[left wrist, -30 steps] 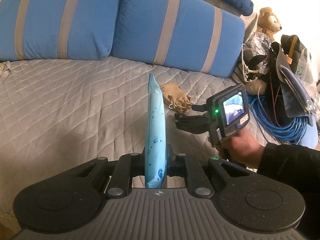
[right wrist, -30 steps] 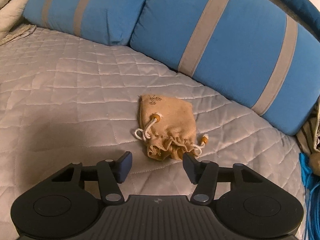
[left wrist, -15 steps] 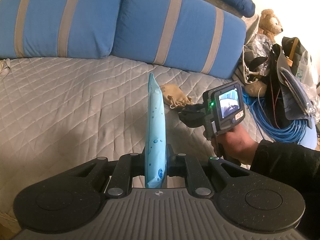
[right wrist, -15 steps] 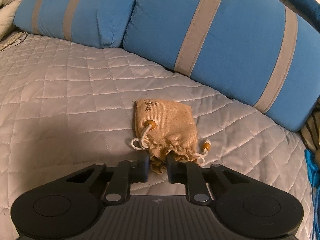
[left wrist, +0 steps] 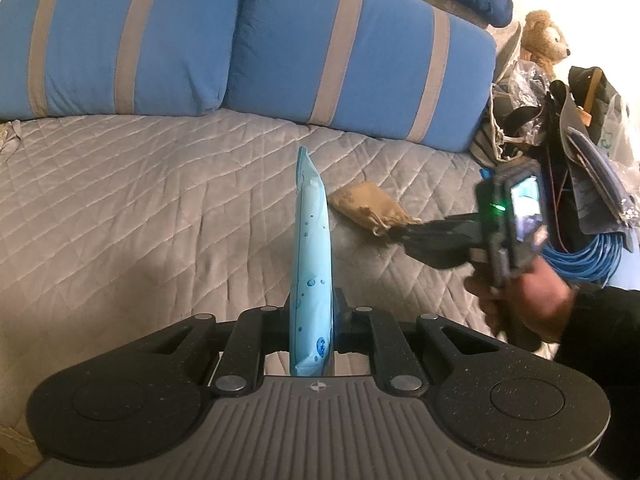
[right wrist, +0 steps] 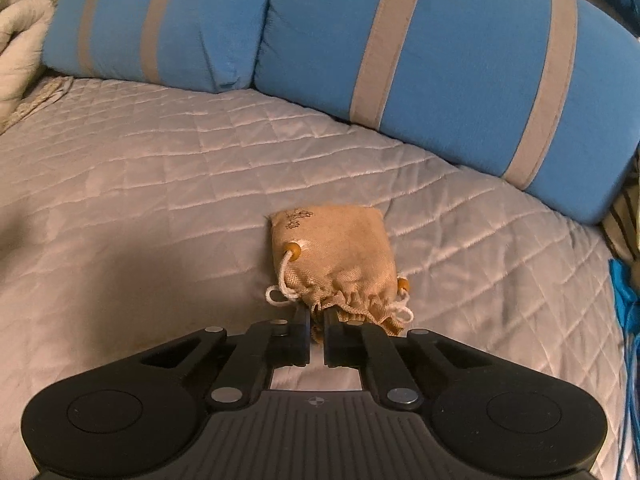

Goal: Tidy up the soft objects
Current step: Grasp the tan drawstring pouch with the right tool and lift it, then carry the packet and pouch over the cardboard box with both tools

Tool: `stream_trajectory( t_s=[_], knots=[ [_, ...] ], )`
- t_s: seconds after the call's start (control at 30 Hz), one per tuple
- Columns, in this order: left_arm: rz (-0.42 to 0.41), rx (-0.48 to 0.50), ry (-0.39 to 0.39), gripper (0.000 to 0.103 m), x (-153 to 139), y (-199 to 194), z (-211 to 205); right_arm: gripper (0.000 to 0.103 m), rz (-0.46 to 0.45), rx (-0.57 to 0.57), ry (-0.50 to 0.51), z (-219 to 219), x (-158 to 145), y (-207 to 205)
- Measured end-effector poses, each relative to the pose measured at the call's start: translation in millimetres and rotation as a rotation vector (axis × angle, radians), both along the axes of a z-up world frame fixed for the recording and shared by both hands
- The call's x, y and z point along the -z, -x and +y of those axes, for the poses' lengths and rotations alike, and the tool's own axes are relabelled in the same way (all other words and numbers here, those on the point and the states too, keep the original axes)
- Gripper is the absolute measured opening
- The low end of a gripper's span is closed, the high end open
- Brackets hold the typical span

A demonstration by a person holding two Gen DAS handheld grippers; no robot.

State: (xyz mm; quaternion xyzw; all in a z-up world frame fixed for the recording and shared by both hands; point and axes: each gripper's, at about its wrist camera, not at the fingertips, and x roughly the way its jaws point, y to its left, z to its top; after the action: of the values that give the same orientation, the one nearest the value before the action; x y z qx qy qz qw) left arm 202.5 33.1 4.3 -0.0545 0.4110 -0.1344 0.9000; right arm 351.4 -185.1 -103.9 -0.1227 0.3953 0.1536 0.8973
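Observation:
A tan drawstring pouch [right wrist: 336,256] with white cord and orange beads lies on the grey quilted bedspread [right wrist: 160,184]. My right gripper [right wrist: 317,320] is shut on its gathered mouth, and the frill is pinched between the pads. In the left wrist view the pouch [left wrist: 368,208] tilts up at the mouth end, where the right gripper [left wrist: 404,236] grips it. A person's hand [left wrist: 524,300] holds that gripper. My left gripper [left wrist: 312,304] is shut on a flat light-blue soft packet [left wrist: 312,248], held upright and edge-on above the bedspread.
Two blue pillows with tan stripes [left wrist: 352,56] line the back of the bed. Off its right edge lie a teddy bear [left wrist: 540,40], dark bags with plastic wrap [left wrist: 580,120] and a coil of blue cable [left wrist: 584,256]. A cream blanket [right wrist: 20,48] sits far left.
My right gripper went from open in front of the pouch to shut on its gathered mouth, then raised that end and drew it back to the right. The left gripper and packet stayed still.

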Motion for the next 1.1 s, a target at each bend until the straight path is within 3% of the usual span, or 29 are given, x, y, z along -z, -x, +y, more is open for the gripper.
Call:
stream_trajectory(
  t_s=[0.2,0.37,0.67,0.93,1.1],
  knots=[
    [0.0,0.016,0.002,0.014,3.7,-0.6,-5.7,0.007,-0.004,-0.03,0.027,-6.1,-25.3,38.4],
    [-0.008,0.035,-0.007,0.014,7.8,0.4,-14.3,0.007,0.016,0.003,-0.032,-19.5,-47.4,67.9],
    [-0.036,0.064,-0.038,0.014,8.5,7.5,-24.5,0.006,-0.025,0.024,-0.167,-41.4,-87.2,121.8],
    [-0.056,0.012,-0.012,0.014,5.4,29.1,-21.5,0.006,-0.035,0.057,-0.235,-62.0,-103.0,167.6],
    [-0.047,0.032,-0.025,0.014,8.5,53.9,-26.9,0.006,-0.032,0.063,-0.251,-71.3,-106.7,192.8]
  ],
)
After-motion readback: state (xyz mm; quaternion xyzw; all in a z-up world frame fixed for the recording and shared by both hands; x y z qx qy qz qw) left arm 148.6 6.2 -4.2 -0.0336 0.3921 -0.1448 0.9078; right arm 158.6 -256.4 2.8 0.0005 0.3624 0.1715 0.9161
